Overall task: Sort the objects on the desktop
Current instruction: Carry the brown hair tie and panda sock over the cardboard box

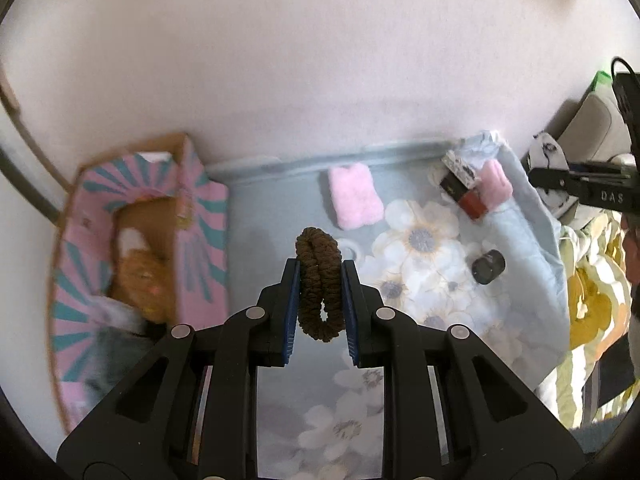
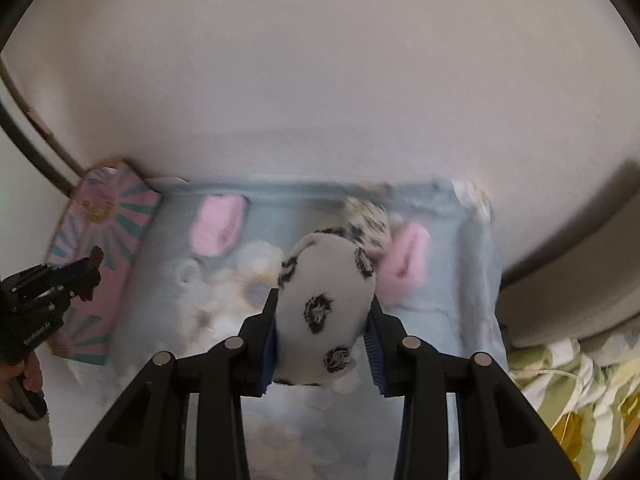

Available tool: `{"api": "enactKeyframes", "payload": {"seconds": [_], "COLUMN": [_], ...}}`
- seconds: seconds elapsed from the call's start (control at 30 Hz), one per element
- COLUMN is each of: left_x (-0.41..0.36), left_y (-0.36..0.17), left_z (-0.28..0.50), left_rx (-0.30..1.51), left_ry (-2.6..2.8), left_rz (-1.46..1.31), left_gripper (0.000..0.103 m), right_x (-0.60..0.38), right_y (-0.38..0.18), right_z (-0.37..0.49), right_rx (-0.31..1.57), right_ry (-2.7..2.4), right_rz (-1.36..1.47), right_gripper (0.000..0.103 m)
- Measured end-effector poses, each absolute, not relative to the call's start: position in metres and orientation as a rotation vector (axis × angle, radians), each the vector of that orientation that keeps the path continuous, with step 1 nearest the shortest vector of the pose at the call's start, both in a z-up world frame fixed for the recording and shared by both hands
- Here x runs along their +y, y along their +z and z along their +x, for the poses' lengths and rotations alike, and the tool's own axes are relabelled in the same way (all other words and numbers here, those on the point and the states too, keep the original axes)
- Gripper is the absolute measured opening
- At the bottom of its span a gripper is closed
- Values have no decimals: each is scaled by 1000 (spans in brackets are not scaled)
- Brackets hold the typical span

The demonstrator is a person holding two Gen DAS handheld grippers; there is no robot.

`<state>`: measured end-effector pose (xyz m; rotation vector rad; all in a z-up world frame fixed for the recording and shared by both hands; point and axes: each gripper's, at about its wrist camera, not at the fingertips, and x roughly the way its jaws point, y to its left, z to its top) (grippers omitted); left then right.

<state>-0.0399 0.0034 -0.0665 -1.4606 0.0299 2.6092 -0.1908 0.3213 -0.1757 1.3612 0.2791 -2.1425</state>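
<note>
A brown hair tie is pinched by the left gripper right of the pink box, while a spotted white pouch is clamped by the right gripper farther right

Each claw is matte black plastic: two angular linkage arms with triangular cut-outs, round silver pivot pins, and ribbed blue pads lining the fingers; the right claw carries white lettering and a black cable

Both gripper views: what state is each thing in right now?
Left gripper: shut on brown braided hair tie, lifted.
Right gripper: shut on white black-spotted soft pouch, lifted.
Pink-and-teal cardboard box: open, partly filled.
Pink fluffy pad: lying on floral cloth.
</note>
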Motion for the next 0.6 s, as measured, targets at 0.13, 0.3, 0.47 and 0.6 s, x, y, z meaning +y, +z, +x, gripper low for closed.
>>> {"api": "enactKeyframes", "payload": {"seconds": [0.13,0.3,0.47,0.6], "left_x": [-22,-61,-101,-127], "left_y": [-35,-12,-4,-11], "left_z": [-36,-30,-17,-9], "left_rx": [-16,-60,-99,-155], "left_ry": [2671,2760,2850,2880], "left_rz": [-1401,-1402,-1428,-1481], "left_gripper": [18,18,18,18], "right_x": [282,221,142,86], "right_y": [-149,-117,-96,-96], "right_z": [-195,-193,-177,-160], "right_rx": [322,394,495,557], "right_ry": [-2079,-1970,-1822,-1715], "right_rz": [1294,1206,1114,1071], "right_gripper": [35,35,35,35]}}
